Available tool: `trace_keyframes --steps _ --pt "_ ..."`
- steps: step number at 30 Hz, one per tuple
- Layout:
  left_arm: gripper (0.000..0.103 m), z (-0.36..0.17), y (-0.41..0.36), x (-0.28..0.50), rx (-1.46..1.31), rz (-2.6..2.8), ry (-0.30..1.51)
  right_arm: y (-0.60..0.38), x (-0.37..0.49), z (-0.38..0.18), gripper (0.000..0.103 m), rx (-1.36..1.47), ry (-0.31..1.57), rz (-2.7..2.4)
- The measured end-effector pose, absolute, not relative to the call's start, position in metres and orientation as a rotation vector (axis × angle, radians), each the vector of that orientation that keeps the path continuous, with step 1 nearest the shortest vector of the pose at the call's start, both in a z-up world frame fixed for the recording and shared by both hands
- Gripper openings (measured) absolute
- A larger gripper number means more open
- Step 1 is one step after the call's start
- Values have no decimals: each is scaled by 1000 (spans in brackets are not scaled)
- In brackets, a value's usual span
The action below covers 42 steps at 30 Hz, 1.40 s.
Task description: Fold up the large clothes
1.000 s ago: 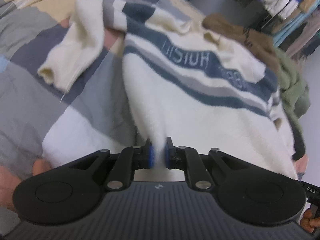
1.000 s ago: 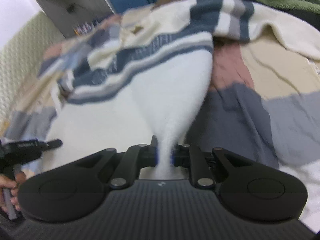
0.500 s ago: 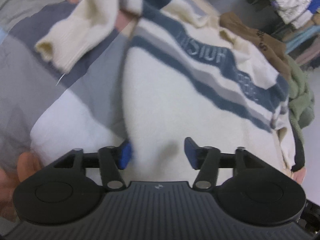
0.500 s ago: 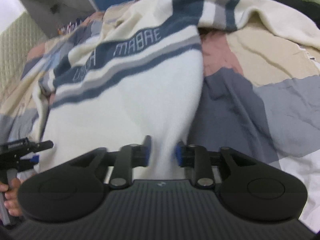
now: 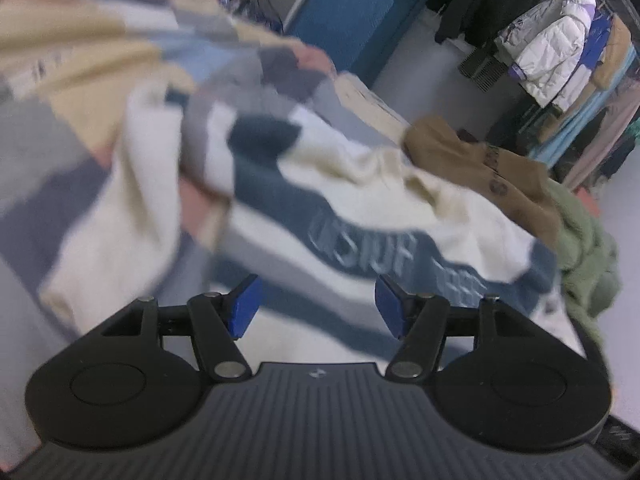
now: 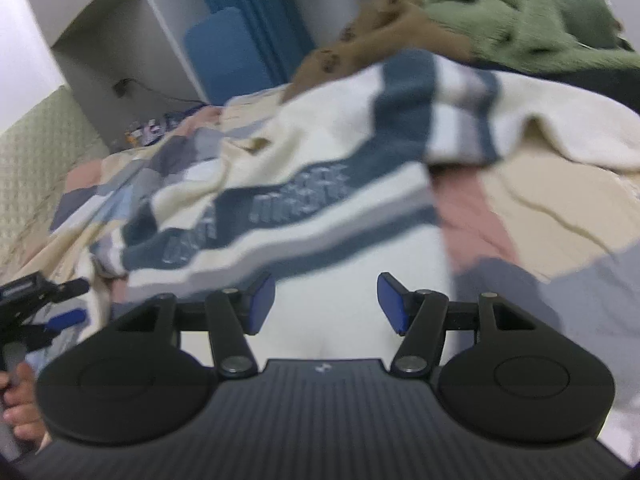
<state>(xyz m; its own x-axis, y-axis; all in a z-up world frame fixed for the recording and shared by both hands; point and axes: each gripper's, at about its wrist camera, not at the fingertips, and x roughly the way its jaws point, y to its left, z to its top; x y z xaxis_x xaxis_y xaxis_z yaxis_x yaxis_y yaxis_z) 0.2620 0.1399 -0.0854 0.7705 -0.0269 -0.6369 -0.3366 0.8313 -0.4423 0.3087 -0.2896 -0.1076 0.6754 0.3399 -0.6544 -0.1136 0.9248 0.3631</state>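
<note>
Left wrist view is pretty smeared, but the cream sweater (image 5: 360,248) is easy to spot: soft fuzzy knit, cream body with wide navy and thinner grey bands across the chest. It lies spread out on the bed, on top of a patchwork quilt (image 5: 52,136) of grey, tan, pink and navy blocks. There's pale lettering knitted into the navy band, upside down from this side and too blurry to read properly. One sleeve (image 5: 116,216) flops off to the left, cuff end nearest the camera.

Left gripper (image 5: 316,306) has its blue-padded fingers spread and opening, nothing pinched, just hovering over the sweater's white lower part. Same deal in the right wrist view: right gripper (image 6: 326,304) has its fingers apart and opening, with the plain cream fabric showing in the gap but not pressed by the pads.

Past the sweater there's a brown garment (image 6: 360,40) with small dark round prints, and a chunky green fleecy one (image 6: 520,12) beside it. A white puffy jacket (image 5: 552,52) hangs on a rack in the background. A hand (image 6: 20,404) shows at the left edge.
</note>
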Motion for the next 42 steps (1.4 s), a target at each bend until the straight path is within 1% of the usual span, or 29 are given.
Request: trace_keyframes --steps 5,9,11,12,17,20,26,27,29,30,32,34,37,40,41,42 --pt "68 -85 183 285 -440 300 681 -264 331 -129 58 293 795 314" --pt "68 -90 227 294 -376 424 676 -259 344 -163 58 255 892 286" --pt "68 -98 249 286 -392 511 675 -263 349 -175 58 289 935 275" --pt "68 -104 259 282 -407 536 678 -264 351 -178 60 309 946 274" --pt "67 -134 292 280 -529 571 773 -261 357 -178 60 330 945 285" --pt "67 -146 303 278 -585 586 803 -264 358 -181 59 339 949 285" --pt "67 -171 300 286 -671 522 875 -264 360 -187 59 336 954 280" --pt "64 -175 300 287 -698 508 883 -262 361 -188 58 321 953 277" --pt "48 -179 300 285 -755 473 885 -259 361 -190 58 296 949 275" --pt "44 -180 300 284 -773 471 887 -258 361 -192 58 278 945 272" --pt "19 -180 302 280 -781 476 880 -255 360 -193 58 249 938 271" --pt "14 -180 309 273 -868 438 848 -253 359 -193 57 225 930 271" --pt "12 -168 336 257 -1012 399 763 -251 356 -192 57 198 918 274" --pt "12 -135 368 241 -1009 467 662 -253 353 -191 57 194 915 271" --pt "9 -122 382 237 -1004 502 622 -252 352 -191 57 194 914 270" --pt "9 -114 393 234 -991 529 595 -252 351 -190 57 190 911 268"
